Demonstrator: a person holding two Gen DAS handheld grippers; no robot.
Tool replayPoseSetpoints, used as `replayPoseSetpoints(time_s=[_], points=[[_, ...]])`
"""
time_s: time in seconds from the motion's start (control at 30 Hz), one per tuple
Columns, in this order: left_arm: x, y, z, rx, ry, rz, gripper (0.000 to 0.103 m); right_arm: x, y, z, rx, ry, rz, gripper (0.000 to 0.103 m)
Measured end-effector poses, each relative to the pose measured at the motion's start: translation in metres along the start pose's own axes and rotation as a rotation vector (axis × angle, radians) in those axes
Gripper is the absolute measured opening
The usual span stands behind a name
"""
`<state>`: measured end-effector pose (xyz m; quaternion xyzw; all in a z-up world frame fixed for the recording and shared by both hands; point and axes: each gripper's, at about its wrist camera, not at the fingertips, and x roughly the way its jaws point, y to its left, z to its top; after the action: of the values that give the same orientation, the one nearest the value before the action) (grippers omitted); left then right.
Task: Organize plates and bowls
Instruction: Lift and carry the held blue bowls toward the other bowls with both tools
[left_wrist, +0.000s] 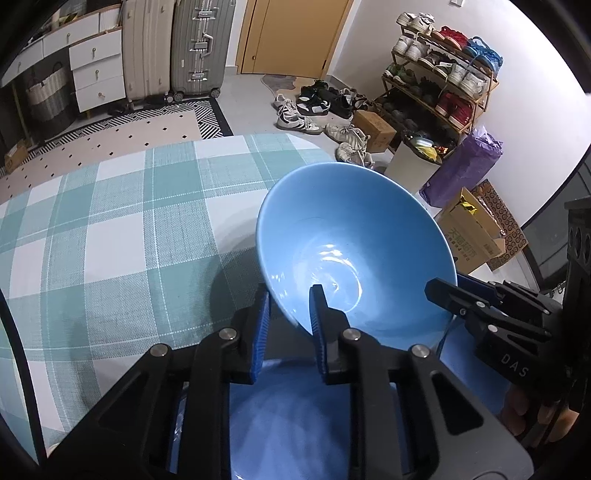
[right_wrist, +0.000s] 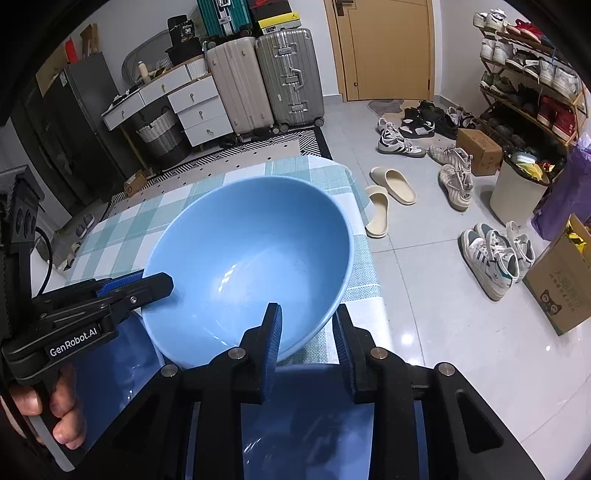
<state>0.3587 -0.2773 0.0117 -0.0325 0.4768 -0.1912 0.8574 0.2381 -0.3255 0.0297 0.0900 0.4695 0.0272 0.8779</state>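
A light blue bowl (left_wrist: 354, 236) (right_wrist: 247, 258) is tilted over the table with the teal checked cloth (left_wrist: 110, 240) (right_wrist: 255, 171). My left gripper (left_wrist: 290, 306) is shut on its near rim, one finger inside the bowl and one outside. My right gripper (right_wrist: 306, 325) is shut on the rim at the opposite side in the same way. Each gripper also shows in the other's view: the right gripper (left_wrist: 448, 291) and the left gripper (right_wrist: 155, 282). A darker blue dish (left_wrist: 288, 413) (right_wrist: 110, 354) lies beneath the bowl, mostly hidden by the grippers.
The table's rounded far edge (right_wrist: 343, 166) drops to a tiled floor with scattered shoes (right_wrist: 491, 258) and slippers (right_wrist: 391, 184). A white bin (right_wrist: 517, 188), cardboard boxes (right_wrist: 565, 291), a shoe rack (left_wrist: 443, 81), suitcases (right_wrist: 266, 81) and a drawer unit (left_wrist: 96, 74) stand around.
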Motion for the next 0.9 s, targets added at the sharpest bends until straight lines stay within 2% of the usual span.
replayPoseSetpoints(time_s=[0.4, 0.9], points=[[-0.008, -0.006, -0.001, 0.009, -0.021, -0.002, 0.018, -0.008, 0.001, 0.0, -0.015, -0.031, -0.012, 0.029], [-0.051, -0.021, -0.002, 0.027, -0.09, -0.002, 0.018, -0.038, 0.007, 0.001, -0.034, -0.107, -0.018, 0.029]])
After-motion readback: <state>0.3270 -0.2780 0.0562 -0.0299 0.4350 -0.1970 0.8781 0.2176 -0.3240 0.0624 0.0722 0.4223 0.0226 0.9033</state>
